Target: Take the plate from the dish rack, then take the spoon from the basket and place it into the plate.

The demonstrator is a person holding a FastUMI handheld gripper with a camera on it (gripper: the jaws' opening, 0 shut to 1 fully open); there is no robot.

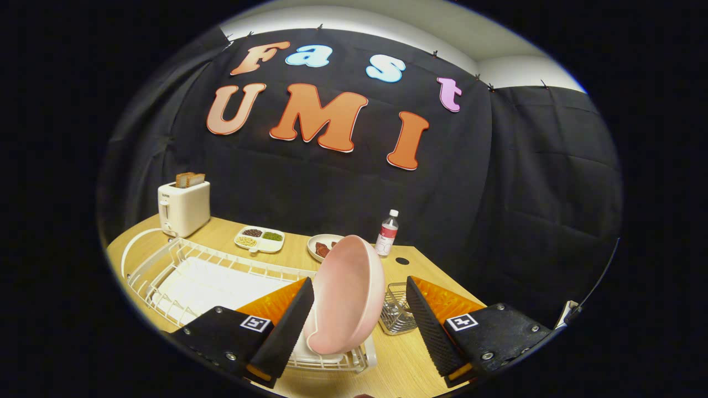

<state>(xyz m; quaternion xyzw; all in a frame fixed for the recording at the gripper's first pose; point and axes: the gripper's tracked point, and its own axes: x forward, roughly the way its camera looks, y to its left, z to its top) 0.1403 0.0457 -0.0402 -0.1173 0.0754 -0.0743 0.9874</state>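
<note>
A pink plate stands on edge at the right end of the white wire dish rack, its hollow side facing left. My gripper is open around it. The left finger lies close against the plate's left rim. The right finger stands clear of the plate, with a gap on that side. Through that gap, just past the rack on the wooden table, I see a small metal wire basket. I cannot make out what is inside the basket.
A white toaster with bread in its slots stands at the back left. Along the back of the table are a divided dish of beans, a small plate with food and a water bottle. The black cloth wall is close behind.
</note>
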